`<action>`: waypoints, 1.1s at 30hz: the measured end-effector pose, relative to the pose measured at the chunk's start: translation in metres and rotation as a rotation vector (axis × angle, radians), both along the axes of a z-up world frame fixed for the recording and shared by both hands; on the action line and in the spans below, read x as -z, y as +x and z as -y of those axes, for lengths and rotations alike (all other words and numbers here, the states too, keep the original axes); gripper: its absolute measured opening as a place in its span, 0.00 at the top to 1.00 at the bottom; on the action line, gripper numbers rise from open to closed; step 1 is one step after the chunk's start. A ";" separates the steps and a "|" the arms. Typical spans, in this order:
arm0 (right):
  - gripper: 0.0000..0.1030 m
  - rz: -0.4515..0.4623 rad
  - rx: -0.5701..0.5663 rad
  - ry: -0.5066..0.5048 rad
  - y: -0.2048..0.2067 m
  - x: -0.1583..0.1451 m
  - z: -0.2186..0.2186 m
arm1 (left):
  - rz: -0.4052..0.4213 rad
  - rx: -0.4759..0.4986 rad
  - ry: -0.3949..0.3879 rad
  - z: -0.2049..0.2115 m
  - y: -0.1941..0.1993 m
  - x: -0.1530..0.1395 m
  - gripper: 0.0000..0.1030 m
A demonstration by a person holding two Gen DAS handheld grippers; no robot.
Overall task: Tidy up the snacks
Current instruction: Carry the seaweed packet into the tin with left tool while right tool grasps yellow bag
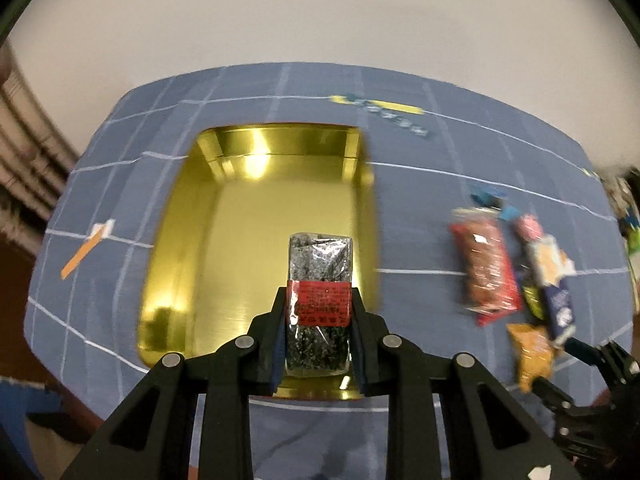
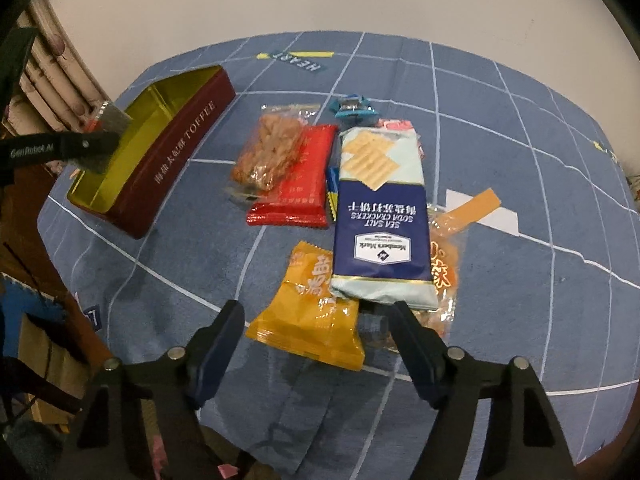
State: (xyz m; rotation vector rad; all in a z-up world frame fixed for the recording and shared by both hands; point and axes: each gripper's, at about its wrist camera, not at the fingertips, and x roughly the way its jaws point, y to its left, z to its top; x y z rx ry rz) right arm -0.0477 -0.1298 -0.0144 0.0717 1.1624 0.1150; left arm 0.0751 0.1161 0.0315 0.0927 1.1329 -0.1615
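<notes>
Left fingers (image 1: 280, 312) clamp the dark snack bar (image 1: 319, 280) above the tin (image 1: 176, 240).

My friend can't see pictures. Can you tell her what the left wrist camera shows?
The left gripper is shut on a dark, speckled snack pack with a red label, holding it over an open gold-lined tin. The tin sits on a blue grid-lined tablecloth, and more snack packets lie to its right.
</notes>
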 end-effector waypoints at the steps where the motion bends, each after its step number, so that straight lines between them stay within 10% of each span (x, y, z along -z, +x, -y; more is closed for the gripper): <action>1: 0.26 -0.004 0.001 -0.001 0.000 0.001 -0.001 | -0.002 -0.018 0.004 -0.008 0.004 0.003 0.77; 33: 0.48 -0.115 0.070 -0.029 0.028 0.028 -0.013 | -0.155 -0.101 0.089 -0.062 0.018 0.066 0.77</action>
